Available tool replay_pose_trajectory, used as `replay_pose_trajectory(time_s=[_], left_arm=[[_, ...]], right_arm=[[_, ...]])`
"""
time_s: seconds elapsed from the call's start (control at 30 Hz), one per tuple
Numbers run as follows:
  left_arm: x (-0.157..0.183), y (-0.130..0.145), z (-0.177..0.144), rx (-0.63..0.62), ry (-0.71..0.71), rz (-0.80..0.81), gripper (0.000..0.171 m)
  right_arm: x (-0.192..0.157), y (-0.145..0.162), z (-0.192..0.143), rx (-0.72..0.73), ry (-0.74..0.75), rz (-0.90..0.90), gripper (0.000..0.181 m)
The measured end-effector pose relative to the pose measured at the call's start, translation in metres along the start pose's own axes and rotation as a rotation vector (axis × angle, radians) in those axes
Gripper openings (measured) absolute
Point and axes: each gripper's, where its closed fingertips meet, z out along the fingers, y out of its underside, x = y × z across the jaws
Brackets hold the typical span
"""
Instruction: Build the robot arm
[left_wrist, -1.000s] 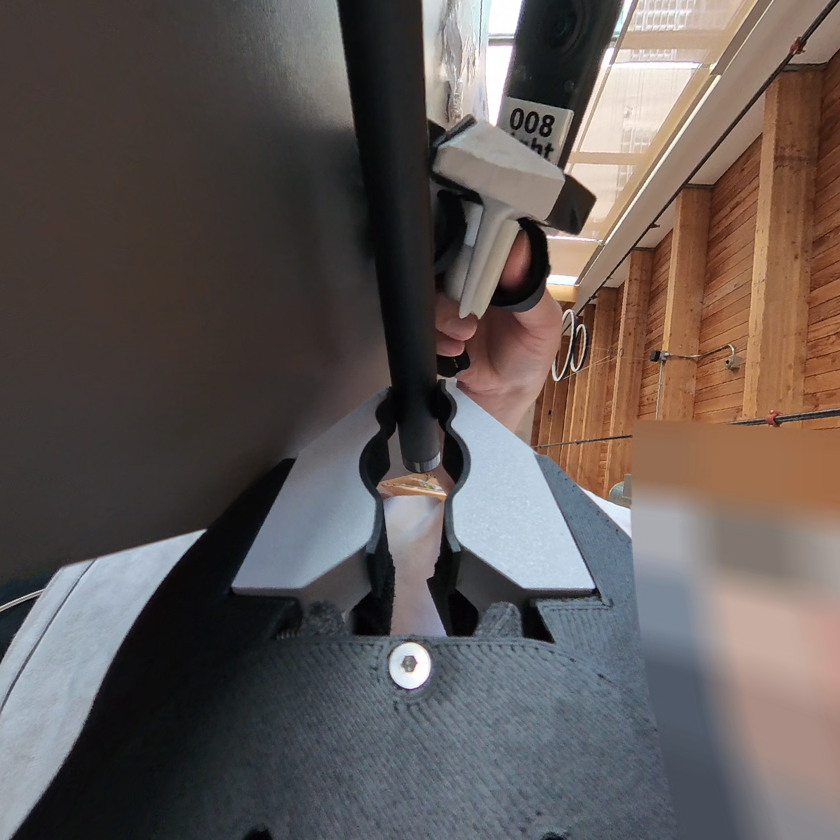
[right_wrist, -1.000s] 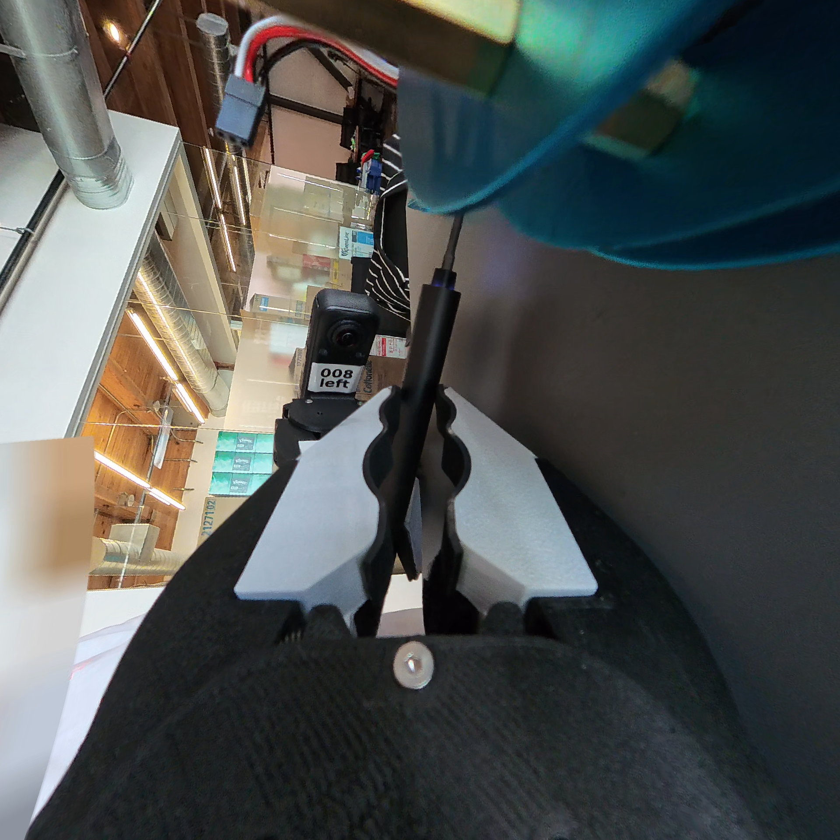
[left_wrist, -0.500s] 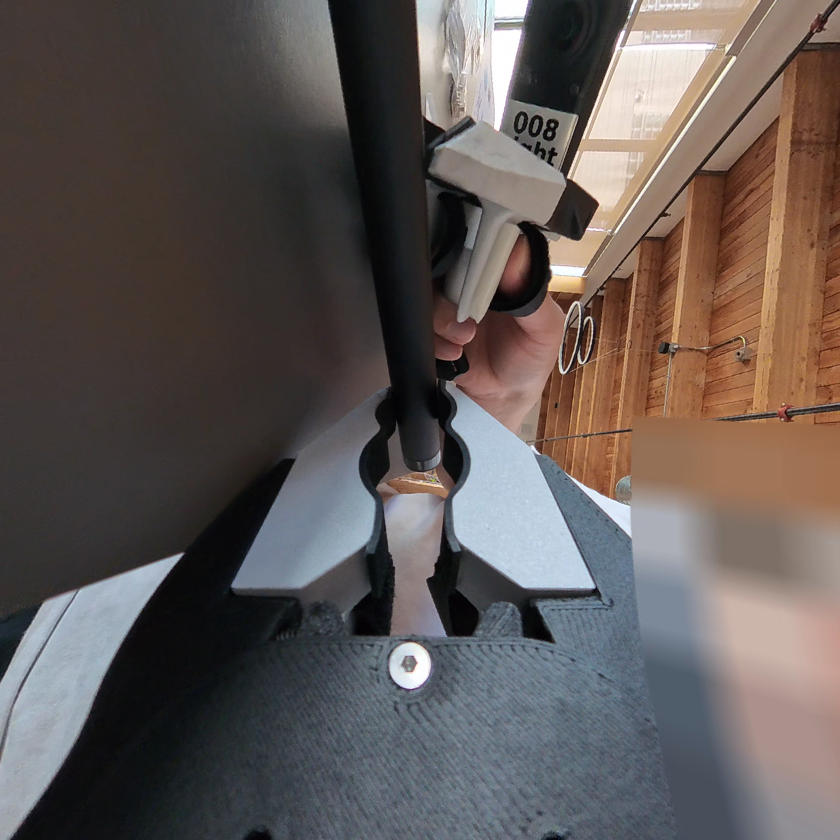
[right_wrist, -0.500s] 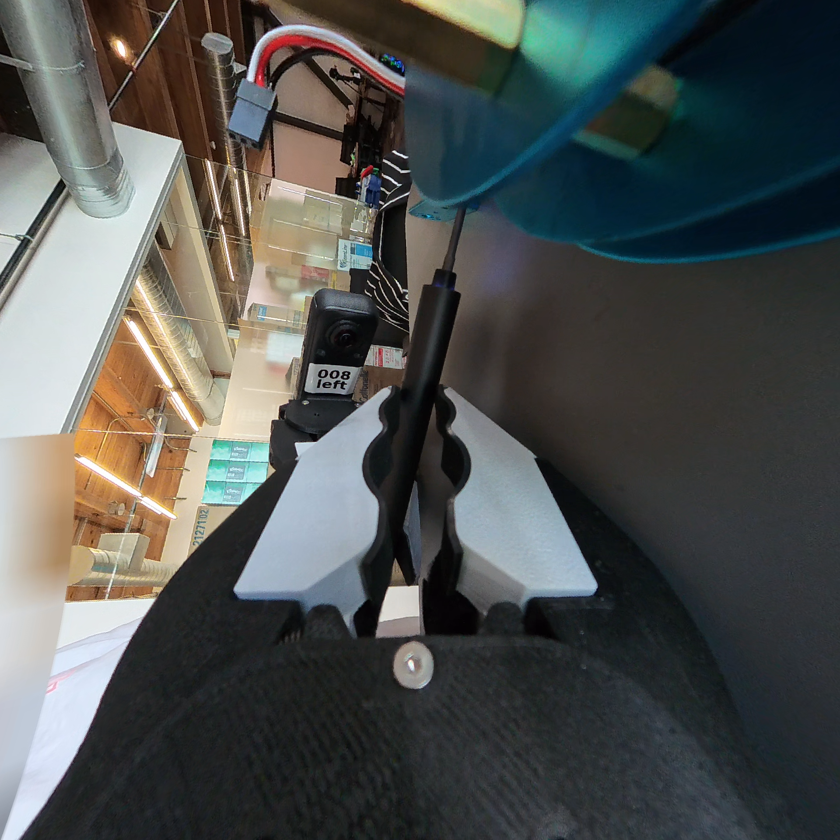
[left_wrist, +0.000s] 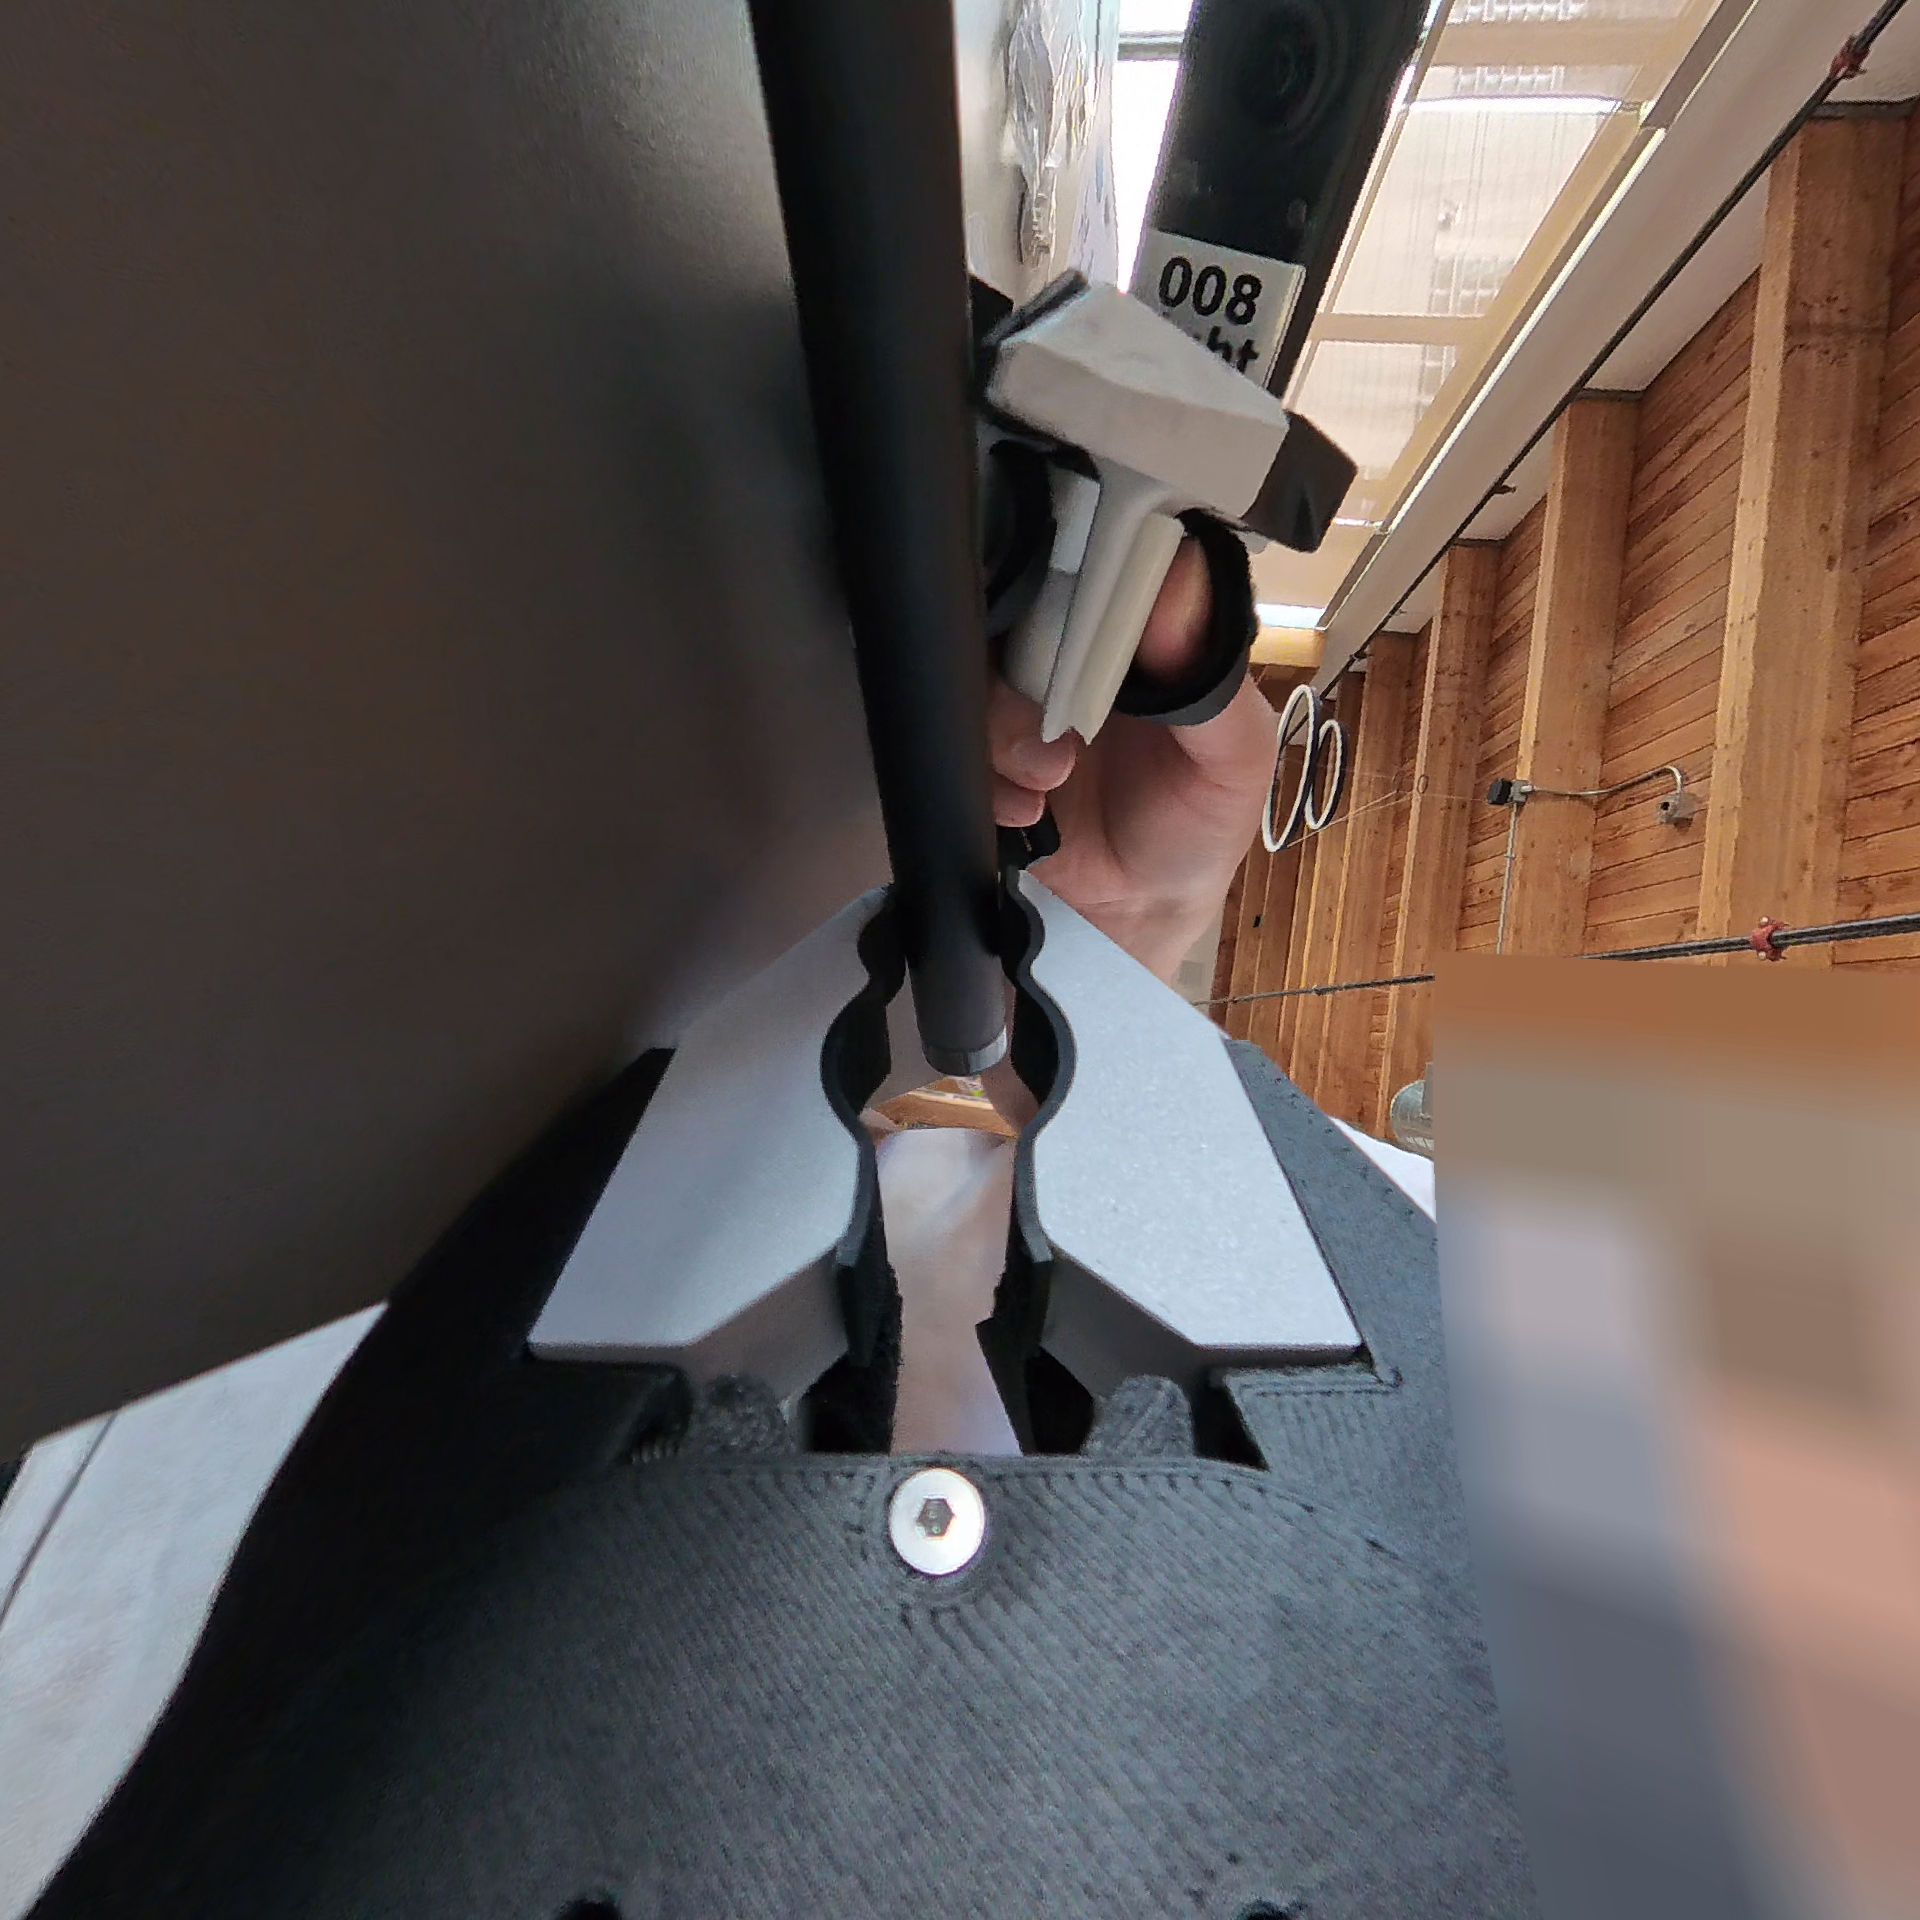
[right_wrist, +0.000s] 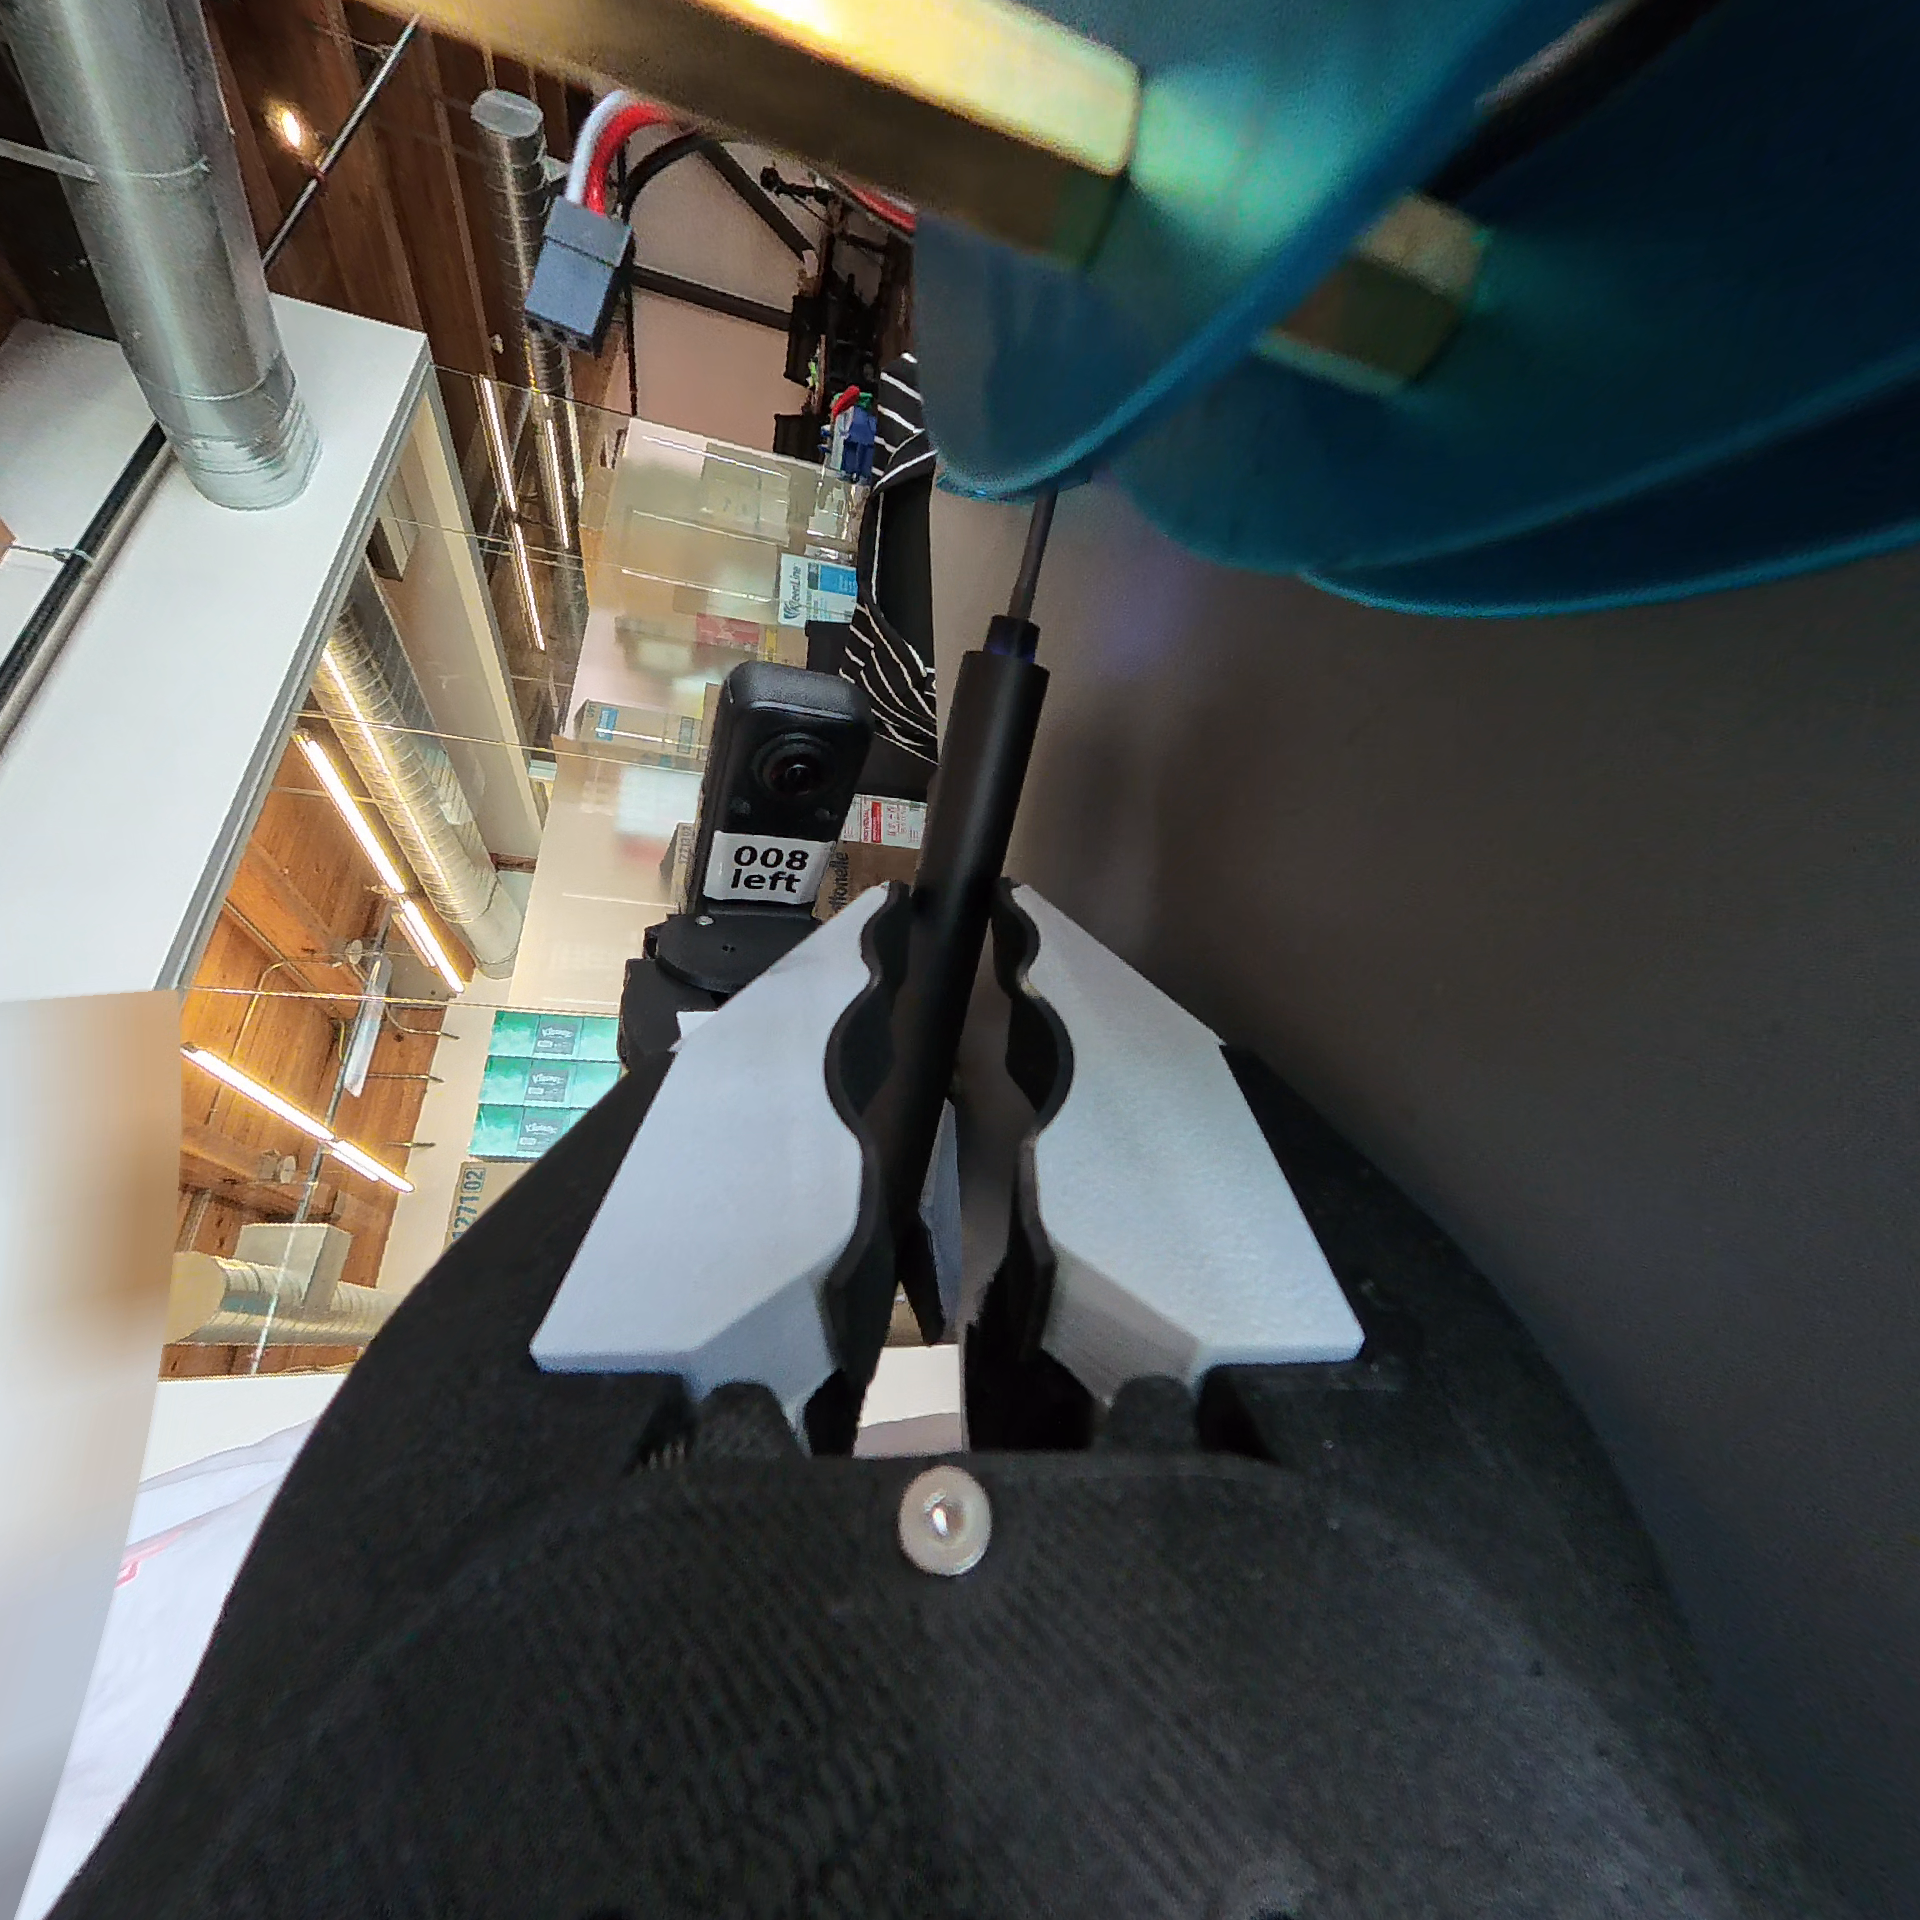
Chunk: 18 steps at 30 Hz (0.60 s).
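A black screwdriver (left_wrist: 894, 520) runs along a dark grey panel (left_wrist: 364, 623). My left gripper (left_wrist: 951, 914) is shut on the butt end of its handle, whose silver cap shows between the jaws. My right gripper (right_wrist: 951, 904) is shut on the same handle (right_wrist: 987, 790) farther along. The thin shaft reaches up to the edge of a blue translucent plate (right_wrist: 1558, 364) with brass standoffs (right_wrist: 1382, 291). The tip is hidden behind the plate. The right gripper's white body (left_wrist: 1122, 436) and a hand (left_wrist: 1153, 821) show beyond the left fingers. The left gripper's camera (right_wrist: 790, 769) shows behind the right fingers.
A brass bar (right_wrist: 831, 94) crosses above the plate. A grey plug on red, white and black wires (right_wrist: 577, 275) hangs to its left. The dark panel (right_wrist: 1507, 935) fills the right side. Wooden walls (left_wrist: 1714, 623) and a ceiling duct (right_wrist: 156, 260) lie far behind. Tip to tip, the grippers are about 9 centimeters apart.
Both grippers keep their hold on the screwdriver. The views have shifted only slightly; the plug and plate sit a little lower and to the right in the right wrist view.
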Motion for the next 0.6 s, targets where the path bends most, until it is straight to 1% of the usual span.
replay_pose_trajectory(time_s=[0.03,0.3,0.6], left_arm=[[0.000,0.000,-0.001,0.002,0.005,-0.005,0.017],[-0.004,0.001,-0.010,0.006,-0.005,-0.020,0.016],[-0.005,0.001,-0.015,-0.026,-0.003,-0.012,0.016]], right_arm=[[0.000,0.000,0.000,0.000,-0.001,0.000,0.016],[-0.002,-0.005,0.002,0.042,-0.020,0.026,0.014],[0.001,-0.004,0.006,0.037,0.023,0.006,0.015]])
